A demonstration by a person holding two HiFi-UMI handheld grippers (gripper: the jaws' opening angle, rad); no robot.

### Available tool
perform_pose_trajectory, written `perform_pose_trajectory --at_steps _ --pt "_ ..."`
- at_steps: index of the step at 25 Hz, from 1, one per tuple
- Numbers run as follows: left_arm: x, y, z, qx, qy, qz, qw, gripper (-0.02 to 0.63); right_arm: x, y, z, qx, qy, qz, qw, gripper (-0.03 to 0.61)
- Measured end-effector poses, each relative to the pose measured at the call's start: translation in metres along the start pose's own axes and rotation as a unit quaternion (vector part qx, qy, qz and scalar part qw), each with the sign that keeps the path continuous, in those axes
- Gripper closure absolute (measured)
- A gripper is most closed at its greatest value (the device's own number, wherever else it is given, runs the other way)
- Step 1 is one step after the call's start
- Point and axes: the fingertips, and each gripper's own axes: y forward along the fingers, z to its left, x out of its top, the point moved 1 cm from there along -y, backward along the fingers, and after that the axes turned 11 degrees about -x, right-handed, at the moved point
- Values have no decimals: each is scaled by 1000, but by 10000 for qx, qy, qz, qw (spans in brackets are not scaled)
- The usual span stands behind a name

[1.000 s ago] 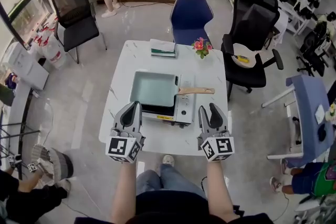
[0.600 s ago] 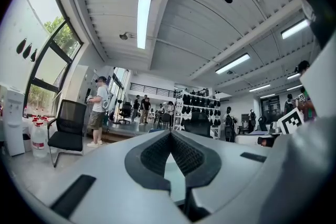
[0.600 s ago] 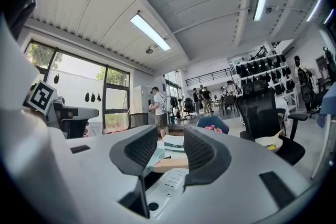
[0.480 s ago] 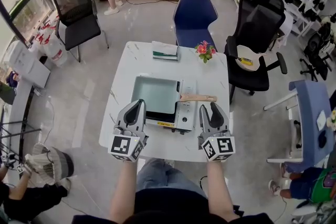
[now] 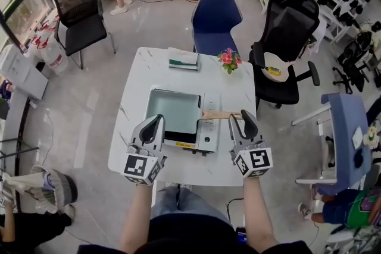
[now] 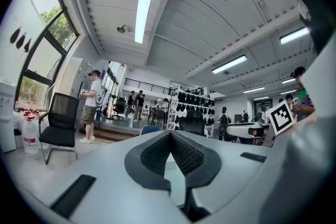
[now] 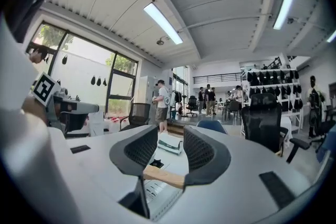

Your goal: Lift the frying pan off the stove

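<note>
- On the stove (image 5: pixel 208 135), the frying pan (image 5: pixel 172 110) sat with its handle (image 5: pixel 221 115) pointing right.
- Your right gripper (image 5: pixel 241 121) held its jaws spread at the handle's right end; pinching there could have tipped the pan.
- Your left gripper (image 5: pixel 152 126) had its jaws pressed together.

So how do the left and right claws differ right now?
The left claw is shut, tips together; the right claw is open. The left claw has nothing in it; the right claw frames the wooden handle in its gap without gripping it. The left claw sits by the near left corner of the pan; the right claw is at the handle's end. Both point forward, about level.
</note>
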Motion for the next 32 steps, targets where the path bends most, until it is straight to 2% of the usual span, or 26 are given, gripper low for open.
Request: perform_pose_trajectory --at_steps 5,8,10,14,19,22,25,28,32 --pt "0 1 -1 -110 -45 8 9999 597 7 23 7 719 -973 428 9917 439" --pt "-2 1 -5 -194 -17 48 9998 597 3 39 12 1232 -1457 806 9783 439" --pt "-3 1 -7 -226 -34 48 9997 598 -4 47 16 1572 -1857 1104 9636 439" --pt "-6 1 -10 -297 -59 60 9995 597 -22 57 25 2322 -2466 1829 9229 437" --pt "-9 1 -12 -322 -95 105 9994 598 -48 58 32 3001 -3317 2686 8531 431" --pt "-10 -1 -11 -297 -116 117 9994 598 -68 56 37 3320 -3694 3049 8127 405" --pt "-11 -3 -9 -252 -120 124 9995 598 -91 57 38 3545 -4034 3281 7771 371" --pt "-12 -6 -6 -205 -131 140 9996 597 -108 58 36 3615 -4295 3489 7504 367" --pt "-14 -8 -3 -139 -141 168 9997 597 -128 63 34 3655 -4498 3694 7264 367"
